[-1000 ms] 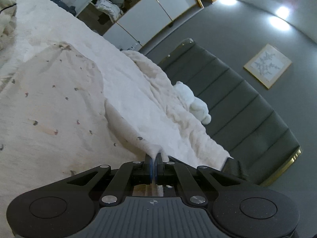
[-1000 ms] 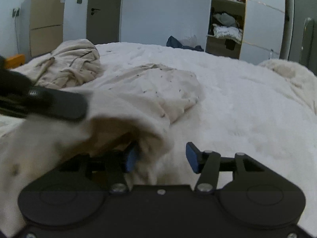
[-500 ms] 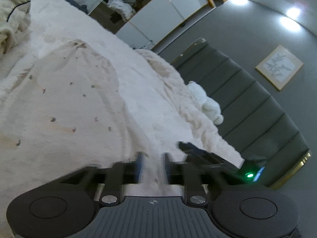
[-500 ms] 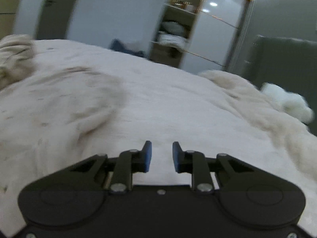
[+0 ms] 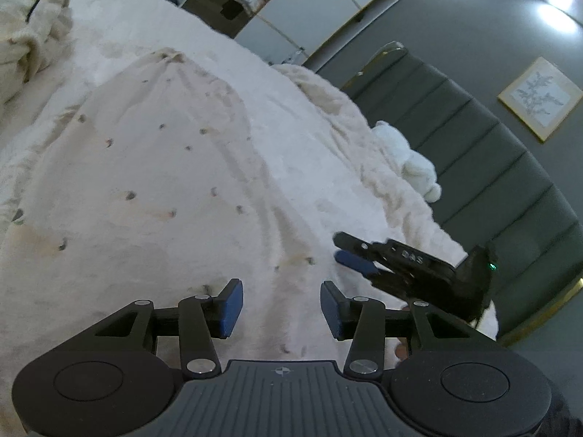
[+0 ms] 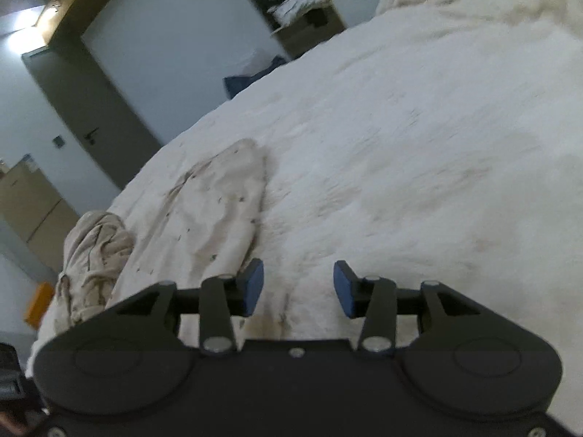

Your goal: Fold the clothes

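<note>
We hold our left gripper [image 5: 278, 306] low over the garment [image 5: 145, 182], a cream cloth with small dark specks that lies spread across the white bed [image 5: 309, 138]. Its jaws are opening, the blue pads [image 5: 229, 307] stand apart, and only flat cloth shows in the gap; nothing is pinched. Our right gripper [image 5: 349, 255] comes into the left view from the right, just beside the garment's near edge and close to our left one, with one blue pad visible and a green light on its body. In its own view the right gripper [image 6: 298, 288] points across the bed, and its jaws are opening too, the pads [image 6: 251, 286] parted over white bedding with nothing between them. From that side the garment [image 6: 215, 215] lies to the left of the gap, its edge touching or just beside the left pad; we cannot tell which. Farther left a second crumpled cloth [image 6: 94, 251] sits bunched near the bed's edge, apart from the spread one; in the left view a pile [image 5: 29, 29] fills the upper left corner. A rumpled blanket [image 5: 364, 145] runs along the far side of the bed, with a white plush toy [image 5: 408, 156] resting against the grey padded headboard [image 5: 473, 167]. A framed picture [image 5: 539, 98] hangs on the wall above, and an open wardrobe [image 6: 291, 7] with stacked clothes stands beyond the bed.
</note>
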Available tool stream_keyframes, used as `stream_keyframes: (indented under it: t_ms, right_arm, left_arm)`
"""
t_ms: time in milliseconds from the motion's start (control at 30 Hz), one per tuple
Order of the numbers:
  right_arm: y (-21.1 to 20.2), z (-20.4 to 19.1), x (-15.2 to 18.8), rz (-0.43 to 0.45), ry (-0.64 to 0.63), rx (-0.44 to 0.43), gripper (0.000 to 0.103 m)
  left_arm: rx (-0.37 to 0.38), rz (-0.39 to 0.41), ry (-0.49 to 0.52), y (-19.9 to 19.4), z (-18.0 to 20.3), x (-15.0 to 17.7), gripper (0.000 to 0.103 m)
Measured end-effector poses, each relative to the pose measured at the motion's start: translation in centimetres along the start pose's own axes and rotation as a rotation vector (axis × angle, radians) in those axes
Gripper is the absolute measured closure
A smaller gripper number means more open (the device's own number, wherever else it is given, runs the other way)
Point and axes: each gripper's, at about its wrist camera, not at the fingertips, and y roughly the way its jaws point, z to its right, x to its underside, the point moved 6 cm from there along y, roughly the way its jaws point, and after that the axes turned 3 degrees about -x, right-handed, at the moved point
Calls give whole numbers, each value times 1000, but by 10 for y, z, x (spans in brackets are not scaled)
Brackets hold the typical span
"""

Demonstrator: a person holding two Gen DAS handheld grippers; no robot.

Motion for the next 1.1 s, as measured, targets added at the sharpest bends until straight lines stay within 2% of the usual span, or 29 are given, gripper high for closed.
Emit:
stream_keyframes:
  t_ms: [100,200,267,333,400,500,533,600,633,700,733,767,800,833,900,967,1000,1033,1100]
  right_arm:
    - [24,3,4,-74,42,-89,63]
    - [34,4,12,-149,80,-163,95]
    - [26,7,15,-150,131,-202,96]
    - [14,8,14,-122,156,-201,98]
    - [-12,7,11,-56,186,-164,99]
    - [-53,1,6,52,221,-73,99]
    - [-58,-2,6,64,213,-54,99]
    - [-63,-10,15,68,105,78,99]
    - [-60,-11,18,69,53,145,95]
    - [-61,-4,17,78,76,202,89]
    - [-62,-1,17,83,94,226,89]
    - [-67,3,15,99,142,197,89]
    - [-71,3,14,107,166,163,83]
    - [-73,2,14,112,182,131,74]
    - [-72,-5,9,91,142,116,67]
    - [-66,-13,3,69,89,113,66]
    - [-63,-17,0,57,63,112,62]
    - [-54,-21,-5,37,45,104,53]
    - [-31,-29,-14,-21,21,66,48]
  left_arm:
    - [-26,-25,-39,1,-16,-7,58]
    - [-19,-28,-114,0,-34,-13,57]
    - [-11,-31,-173,0,-47,-15,57]
    - [-1,-35,-223,1,-58,-16,57]
    - [0,-35,-221,0,-59,-17,57]
    - [-48,-19,-178,-3,-58,-19,57]
    - [-66,-13,-162,-5,-58,-20,57]
    - [-80,-10,-150,-6,-58,-20,57]
    - [-85,-8,-148,-7,-58,-20,57]
    - [-102,-3,-130,-11,-59,-19,57]
    - [-107,1,-128,-14,-59,-20,57]
    - [-112,5,-127,-18,-59,-20,57]
    - [-117,11,-127,-21,-60,-21,57]
    - [-122,23,-133,-27,-60,-24,57]
    - [-131,46,-138,-33,-59,-31,56]
    - [-143,79,-140,-41,-59,-40,54]
    - [-149,92,-139,-45,-60,-44,53]
    - [-159,106,-138,-49,-62,-48,49]
    - [-223,136,-136,-60,-73,-59,48]
